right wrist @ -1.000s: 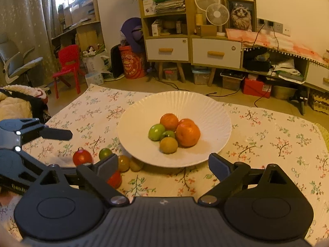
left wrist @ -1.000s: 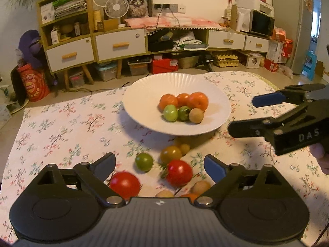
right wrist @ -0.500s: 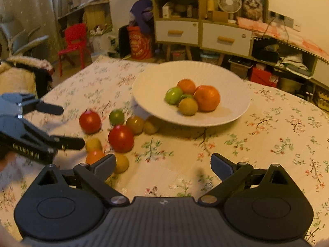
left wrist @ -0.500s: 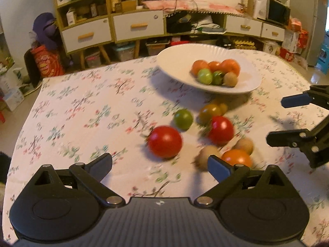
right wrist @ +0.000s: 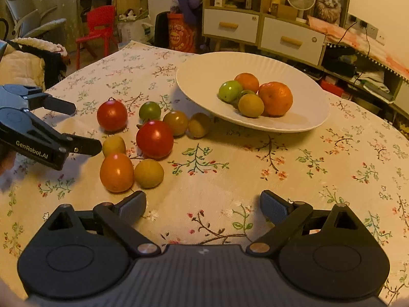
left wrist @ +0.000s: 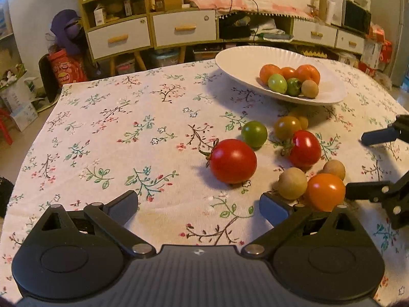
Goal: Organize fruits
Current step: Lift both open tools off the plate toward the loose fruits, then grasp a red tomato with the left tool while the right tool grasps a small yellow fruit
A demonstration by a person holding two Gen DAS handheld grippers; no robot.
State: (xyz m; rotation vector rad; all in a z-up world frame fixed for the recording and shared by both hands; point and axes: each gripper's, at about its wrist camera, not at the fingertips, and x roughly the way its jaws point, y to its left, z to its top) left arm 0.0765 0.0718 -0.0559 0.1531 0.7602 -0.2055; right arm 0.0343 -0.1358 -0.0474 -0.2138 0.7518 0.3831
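left wrist view: left gripper (left wrist: 198,206) is sinking toward the loose fruit on the counter (left wrist: 102,138), jaws just opening wide, nothing between them; red tomato (left wrist: 233,161) is lying just ahead. right gripper (right wrist: 203,206) is dropping too, jaws open, empty. plate (right wrist: 294,120) is holding five fruits; a pick looks next.

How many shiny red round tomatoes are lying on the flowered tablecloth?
2. One red tomato lies at the far left of the loose pile, beside the small green fruit. The other red tomato sits mid-pile. None shows in the white plate, though its fruits could hide some.
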